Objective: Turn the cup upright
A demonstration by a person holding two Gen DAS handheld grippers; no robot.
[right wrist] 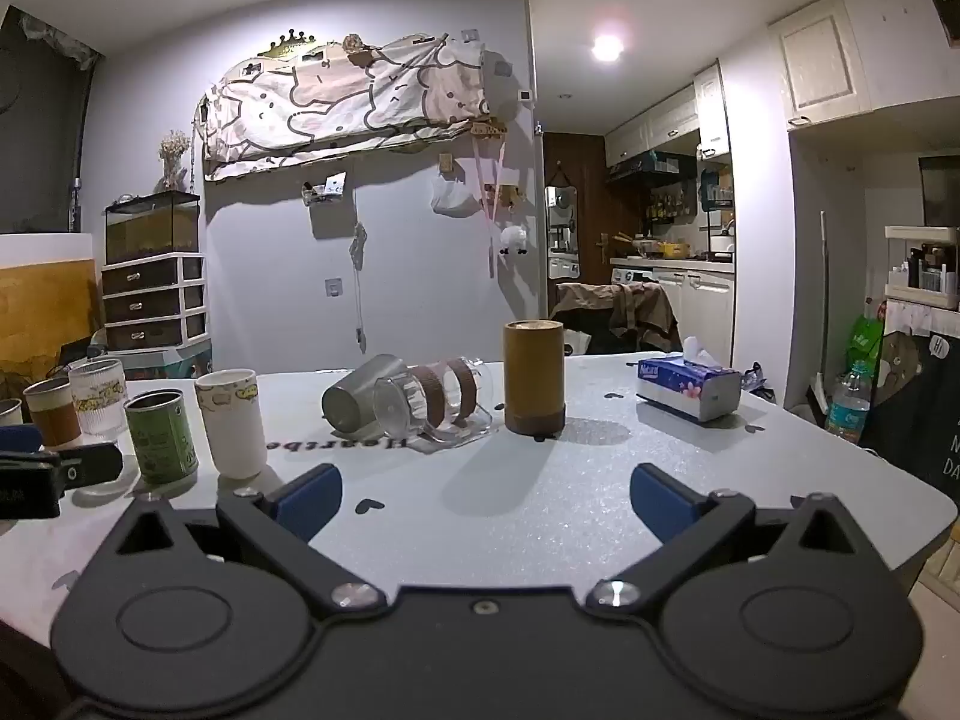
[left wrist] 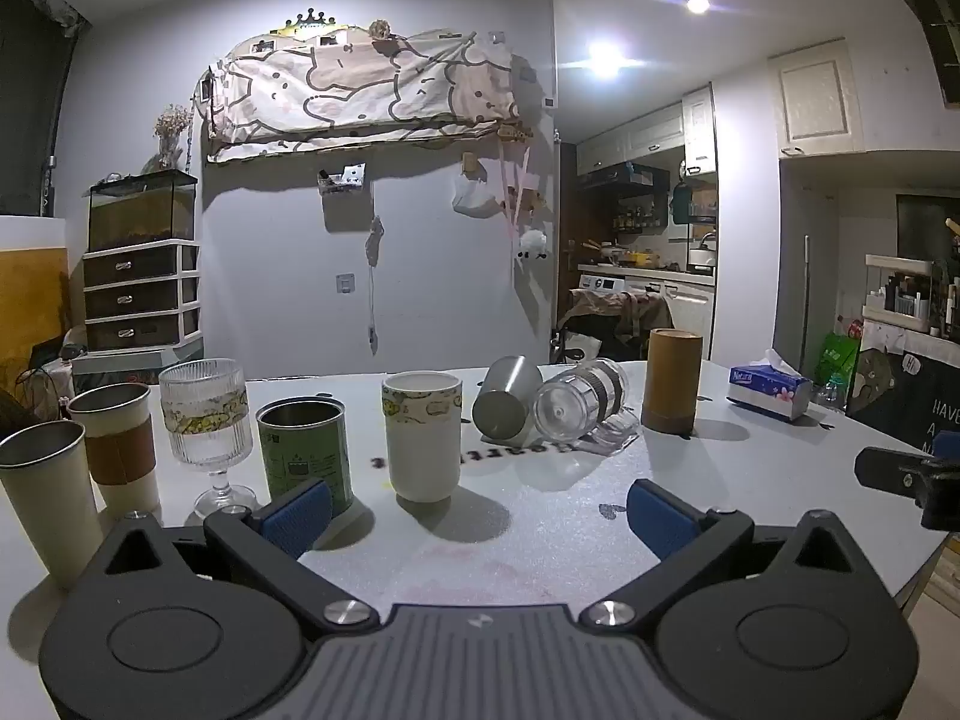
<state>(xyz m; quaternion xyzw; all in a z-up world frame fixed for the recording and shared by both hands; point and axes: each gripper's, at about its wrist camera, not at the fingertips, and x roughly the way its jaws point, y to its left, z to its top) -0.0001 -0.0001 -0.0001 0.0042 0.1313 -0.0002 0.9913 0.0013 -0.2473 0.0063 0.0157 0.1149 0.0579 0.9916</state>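
Two cups lie on their sides mid-table: a steel cup (left wrist: 506, 399) (right wrist: 354, 399) with its base towards me, and a clear glass mug (left wrist: 579, 401) (right wrist: 429, 402) with brown bands touching it on the right. A brown bamboo cup (left wrist: 671, 381) (right wrist: 534, 377) stands mouth-down right of them. My left gripper (left wrist: 477, 513) is open and empty, near the white cup (left wrist: 422, 435). My right gripper (right wrist: 486, 498) is open and empty, well short of the lying cups. Each gripper's edge shows in the other's view.
Upright cups line the left: white cup (right wrist: 233, 423), green tin (left wrist: 305, 456) (right wrist: 162, 435), ribbed stem glass (left wrist: 207, 423), brown-sleeved cup (left wrist: 120, 441), cream steel cup (left wrist: 45, 501). A tissue pack (left wrist: 770, 389) (right wrist: 690, 387) lies far right. The table edge (right wrist: 936, 498) curves at right.
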